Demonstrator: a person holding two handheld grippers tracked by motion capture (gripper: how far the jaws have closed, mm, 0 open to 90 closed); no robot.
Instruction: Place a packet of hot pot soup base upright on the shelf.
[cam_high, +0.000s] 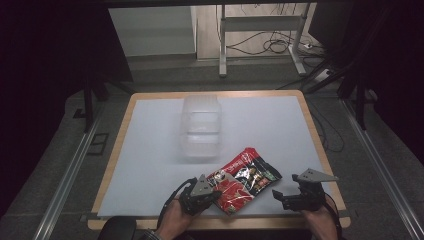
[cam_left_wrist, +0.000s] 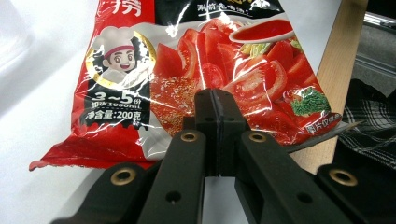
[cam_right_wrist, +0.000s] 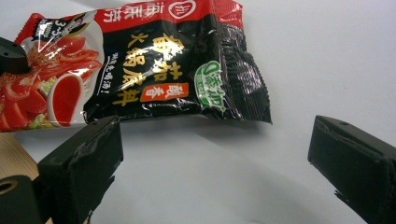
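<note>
Red-and-black glossy plastic soup-base packet (cam_high: 242, 178) is pinched at its near edge by the closed left gripper (cam_left_wrist: 215, 100), not yet moved to the clear plastic container (cam_high: 201, 127), while the right gripper (cam_right_wrist: 212, 158) waits wide open, empty.

table: wooden-edged table (cam_high: 125, 125) with a white top
container: clear plastic container (cam_high: 201, 127) sitting mid-table, toward the far side
floor: tangle of cables (cam_high: 272, 45) by a metal frame (cam_high: 260, 30)

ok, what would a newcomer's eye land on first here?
The glossy red-and-black foil soup-base packet at the near edge of the white table mat, printed with tomatoes and a cartoon chef. The left gripper is shut on the packet's near edge, while the right gripper sits open beside it. Behind, a clear plastic container stands mid-table.
</note>
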